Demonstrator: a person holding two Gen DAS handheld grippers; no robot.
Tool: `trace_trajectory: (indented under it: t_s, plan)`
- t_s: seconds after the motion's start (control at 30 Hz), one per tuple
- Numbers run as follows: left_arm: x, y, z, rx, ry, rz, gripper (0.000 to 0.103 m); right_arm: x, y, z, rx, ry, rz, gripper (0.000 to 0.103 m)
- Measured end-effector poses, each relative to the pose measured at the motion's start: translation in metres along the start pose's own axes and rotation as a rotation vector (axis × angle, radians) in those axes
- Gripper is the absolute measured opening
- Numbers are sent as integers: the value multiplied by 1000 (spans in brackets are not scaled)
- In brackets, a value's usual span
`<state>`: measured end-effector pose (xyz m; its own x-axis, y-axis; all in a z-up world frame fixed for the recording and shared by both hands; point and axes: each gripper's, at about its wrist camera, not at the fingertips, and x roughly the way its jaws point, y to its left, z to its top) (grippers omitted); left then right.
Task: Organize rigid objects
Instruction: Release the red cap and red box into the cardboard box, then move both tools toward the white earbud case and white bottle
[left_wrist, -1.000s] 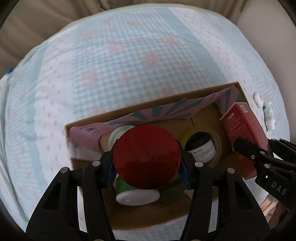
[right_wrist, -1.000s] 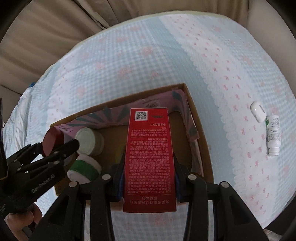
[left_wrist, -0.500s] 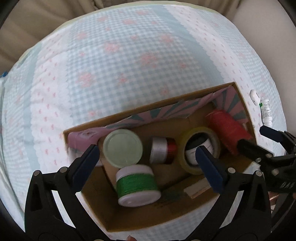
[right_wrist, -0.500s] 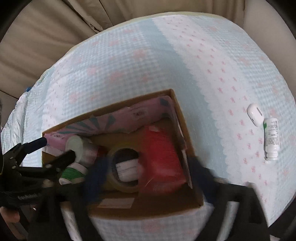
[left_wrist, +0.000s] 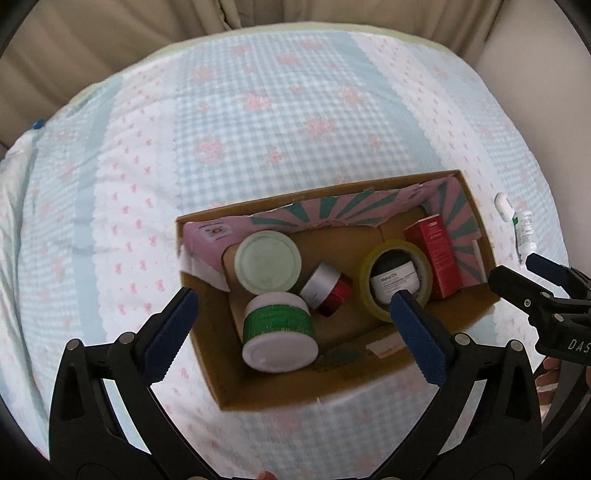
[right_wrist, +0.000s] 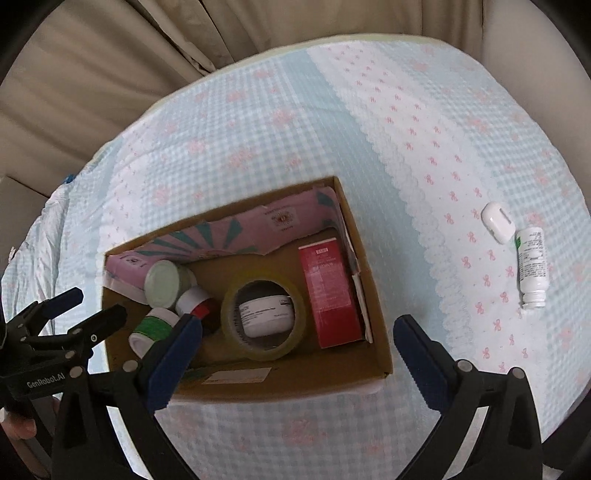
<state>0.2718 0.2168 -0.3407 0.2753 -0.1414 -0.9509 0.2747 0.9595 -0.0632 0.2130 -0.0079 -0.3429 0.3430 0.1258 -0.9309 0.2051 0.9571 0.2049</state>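
Observation:
A cardboard box sits on the checked cloth. In it lie a red-lidded jar on its side, a green-labelled jar, a pale green-lidded jar, a tape roll around a white jar, and a red carton. My left gripper is open and empty above the box's near side. My right gripper is open and empty above the box's near edge. A white bottle and a small white case lie on the cloth to the right.
The box is lined with pink and teal striped paper. Beige curtains hang behind the table. The cloth-covered table stretches beyond the box. Each gripper shows at the edge of the other's view.
My left gripper let go of the red-lidded jar and my right gripper let go of the red carton; both now lie in the box. Both grippers opened and pulled back.

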Motion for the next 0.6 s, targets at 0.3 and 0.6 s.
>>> trace_trajectory:
  t_s: [0.3, 0.6]
  plan:
    - [-82, 1, -22, -58, -110, 45, 103, -63, 14, -9, -48, -83, 38, 103]
    - [-204, -1, -54, -135, -289, 77, 103, -176, 40, -22, -193, -282, -26, 103]
